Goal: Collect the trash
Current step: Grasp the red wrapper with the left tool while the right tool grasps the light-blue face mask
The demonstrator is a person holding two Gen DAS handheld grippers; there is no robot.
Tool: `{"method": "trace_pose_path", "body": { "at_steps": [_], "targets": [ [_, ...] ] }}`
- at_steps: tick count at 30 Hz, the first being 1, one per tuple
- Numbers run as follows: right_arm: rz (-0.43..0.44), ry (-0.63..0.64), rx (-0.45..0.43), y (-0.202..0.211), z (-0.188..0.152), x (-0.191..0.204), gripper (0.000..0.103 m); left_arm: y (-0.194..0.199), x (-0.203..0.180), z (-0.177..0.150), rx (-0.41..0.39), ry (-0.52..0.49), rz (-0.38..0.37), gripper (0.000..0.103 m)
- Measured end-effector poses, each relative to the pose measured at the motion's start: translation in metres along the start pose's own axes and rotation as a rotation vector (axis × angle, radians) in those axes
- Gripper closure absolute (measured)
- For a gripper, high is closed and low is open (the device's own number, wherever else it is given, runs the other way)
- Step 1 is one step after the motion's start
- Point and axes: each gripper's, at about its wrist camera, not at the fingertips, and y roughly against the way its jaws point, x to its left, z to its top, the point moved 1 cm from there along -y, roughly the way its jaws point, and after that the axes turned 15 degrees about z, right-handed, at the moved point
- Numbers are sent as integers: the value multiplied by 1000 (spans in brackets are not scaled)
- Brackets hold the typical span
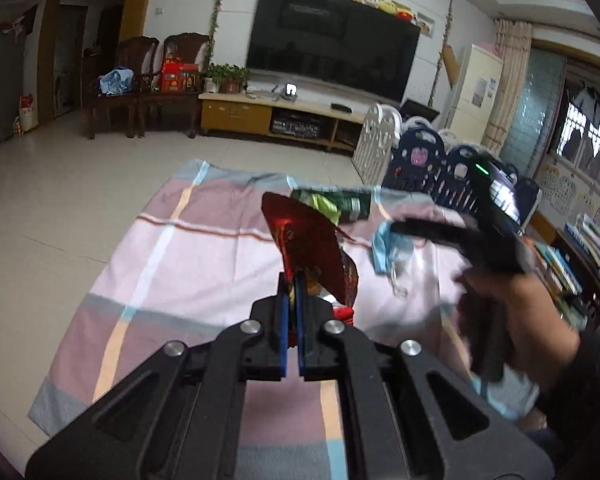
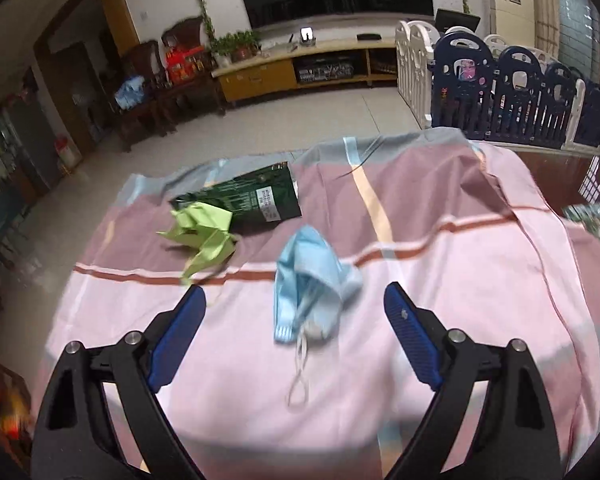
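My left gripper point(image 1: 292, 284) is shut on a red snack wrapper point(image 1: 312, 248), which stands up from its blue pads above the pink striped cloth point(image 1: 188, 248). A crumpled blue face mask point(image 2: 308, 284) lies on the cloth between the wide-apart fingers of my right gripper point(image 2: 294, 300), which is open and does not touch it. The mask point(image 1: 388, 246) also shows in the left wrist view, just under the blurred right gripper point(image 1: 440, 236) and the hand holding it. Behind lie a dark green packet point(image 2: 256, 200) and a crumpled light green paper point(image 2: 204, 236).
The cloth covers a table whose far edge drops to a tiled floor point(image 1: 100, 168). A blue and white playpen fence point(image 2: 512, 96) stands at the far right. A TV cabinet point(image 1: 276, 116) and wooden chairs point(image 1: 140, 84) line the back wall.
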Motion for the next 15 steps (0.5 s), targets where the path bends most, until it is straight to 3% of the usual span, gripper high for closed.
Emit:
{"method": "trace_pose_path", "body": {
  "at_steps": [2,4,7,11,15],
  "targets": [
    [-21,8,59,-28,7,-2,76,-2,-5,-5,3,-29,-1,99],
    [-58,14,136,-48,5,-6,99,-6,-3,-7,9,-34,5,99],
    [-30,42,80,-26,-3,3,100,-17,5,-3,44,12,-12,99],
    [73,115,6,48,-33,35,100,-23,1,-2,49,4,-20,99],
    [92,169,-33,119,-74,53,100,-23,-13,-8,52,-21,-31,99]
  ]
}}
